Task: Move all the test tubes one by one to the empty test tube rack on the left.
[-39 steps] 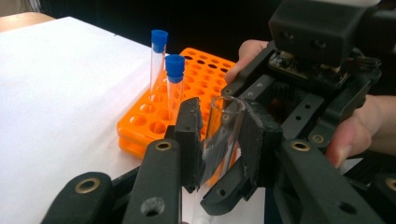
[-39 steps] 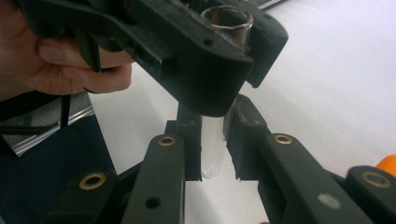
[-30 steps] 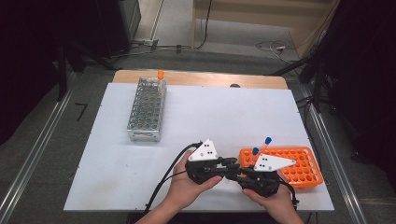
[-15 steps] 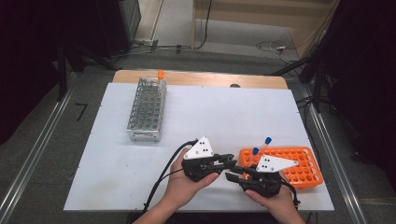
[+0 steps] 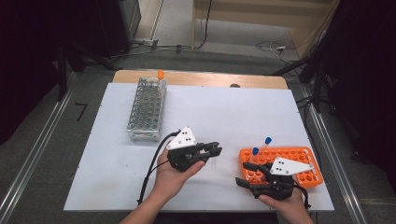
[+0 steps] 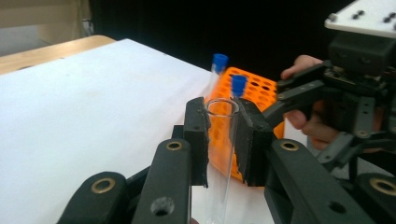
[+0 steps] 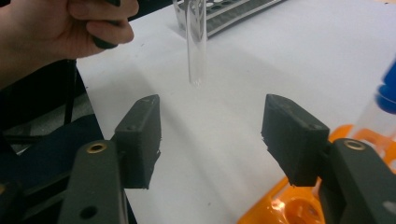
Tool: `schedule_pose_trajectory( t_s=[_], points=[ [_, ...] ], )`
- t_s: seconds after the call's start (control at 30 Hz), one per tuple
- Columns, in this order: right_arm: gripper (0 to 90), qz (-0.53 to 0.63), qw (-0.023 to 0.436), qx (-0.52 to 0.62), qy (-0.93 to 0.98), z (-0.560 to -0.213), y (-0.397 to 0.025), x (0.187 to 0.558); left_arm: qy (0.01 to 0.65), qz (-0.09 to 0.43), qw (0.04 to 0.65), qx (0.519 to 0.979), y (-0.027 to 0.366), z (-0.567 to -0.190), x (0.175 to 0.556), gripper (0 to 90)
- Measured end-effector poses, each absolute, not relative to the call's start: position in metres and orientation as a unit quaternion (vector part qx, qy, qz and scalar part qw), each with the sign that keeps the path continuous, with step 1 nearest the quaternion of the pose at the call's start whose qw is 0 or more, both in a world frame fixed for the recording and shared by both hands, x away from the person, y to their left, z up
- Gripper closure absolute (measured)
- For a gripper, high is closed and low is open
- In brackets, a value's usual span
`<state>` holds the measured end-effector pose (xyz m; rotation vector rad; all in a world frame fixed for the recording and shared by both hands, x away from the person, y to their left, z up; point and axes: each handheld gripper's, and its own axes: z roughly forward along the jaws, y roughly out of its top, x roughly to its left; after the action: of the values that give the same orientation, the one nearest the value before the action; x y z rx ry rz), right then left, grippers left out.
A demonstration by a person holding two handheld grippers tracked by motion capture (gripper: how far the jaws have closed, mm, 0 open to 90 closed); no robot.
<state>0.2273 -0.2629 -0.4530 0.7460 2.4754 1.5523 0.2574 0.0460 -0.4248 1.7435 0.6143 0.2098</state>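
White table (image 5: 261, 112) on grey floor (image 5: 42, 140), dark surroundings.

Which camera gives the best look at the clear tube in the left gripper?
The left gripper view: the tube stands uncapped between that gripper's pads, its open rim sharp. The right gripper view shows its rounded bottom hanging above the table. In the high view it is barely visible.

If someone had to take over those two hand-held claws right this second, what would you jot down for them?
Left gripper: shut on an uncapped clear tube, held upright above the white table.
Right gripper: open, holding nothing, beside the orange rack.
Orange rack: two blue-capped tubes stand at its far left corner.
Metal rack: one orange-capped tube at its far end.
Done: clear tube picked up.
Left, probably: set it in a rack; which one is unclear.
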Motion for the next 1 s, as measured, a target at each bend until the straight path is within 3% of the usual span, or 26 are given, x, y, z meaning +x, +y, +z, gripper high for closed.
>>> schedule_pose_trajectory(
  t_s=[0.53,1.0],
  points=[
    [9.9,0.527,0.052,0.244,0.813,-0.452,-0.286,0.227,0.312,0.153,0.601,0.719,0.098,-0.406,0.284,77.1],
    [0.0,0.526,0.054,0.257,0.809,-0.452,-0.295,0.23,0.368,0.216,0.585,0.69,0.147,-0.395,0.325,77.1]
  ],
)
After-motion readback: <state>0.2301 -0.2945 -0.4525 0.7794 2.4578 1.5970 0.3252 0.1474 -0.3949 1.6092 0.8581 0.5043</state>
